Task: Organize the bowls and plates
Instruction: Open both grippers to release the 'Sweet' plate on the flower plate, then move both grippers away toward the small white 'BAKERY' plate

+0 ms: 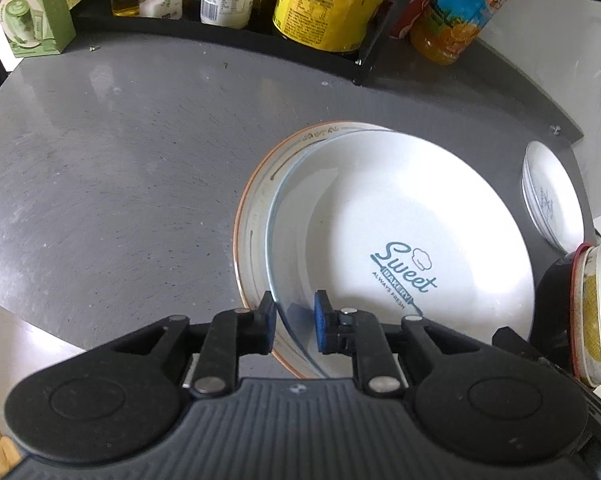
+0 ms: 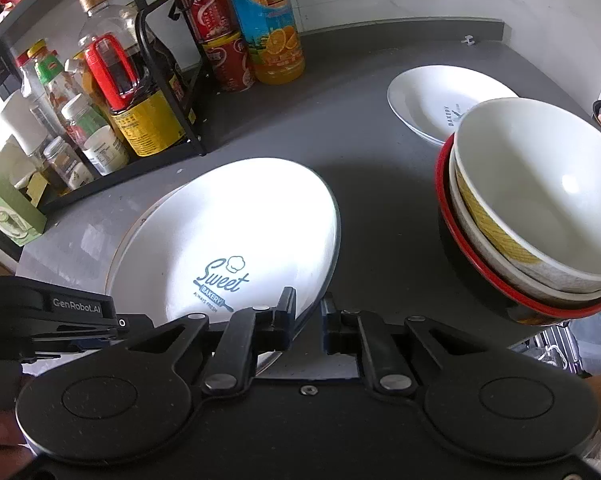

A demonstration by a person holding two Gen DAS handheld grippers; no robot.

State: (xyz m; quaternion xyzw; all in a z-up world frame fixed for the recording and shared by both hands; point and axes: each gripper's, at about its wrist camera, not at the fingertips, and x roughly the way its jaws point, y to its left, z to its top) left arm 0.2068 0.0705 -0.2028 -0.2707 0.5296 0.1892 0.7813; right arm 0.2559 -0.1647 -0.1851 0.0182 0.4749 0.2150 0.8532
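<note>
Two plates stacked mid-tabletop (image 1: pixel 120 168): Sweet Bakery plate (image 1: pixel 400 240) atop orange-rimmed plate (image 1: pixel 256 216). Left claw (image 1: pixel 296 322) slack astride its rim; right claw (image 2: pixel 308 316) clenched on the opposite edge. Bowl stack (image 2: pixel 540 208) done (seemingly); another plate (image 2: pixel 428 96) remains apart.

Both wrist views look steeply down and close along their jaws onto the grey worktop (image 1: pixel 120 168), the left from the near left, the right from the near right, sharing the Sweet Bakery plate (image 1: pixel 400 240) and bottle rack (image 2: pixel 180 120).
</note>
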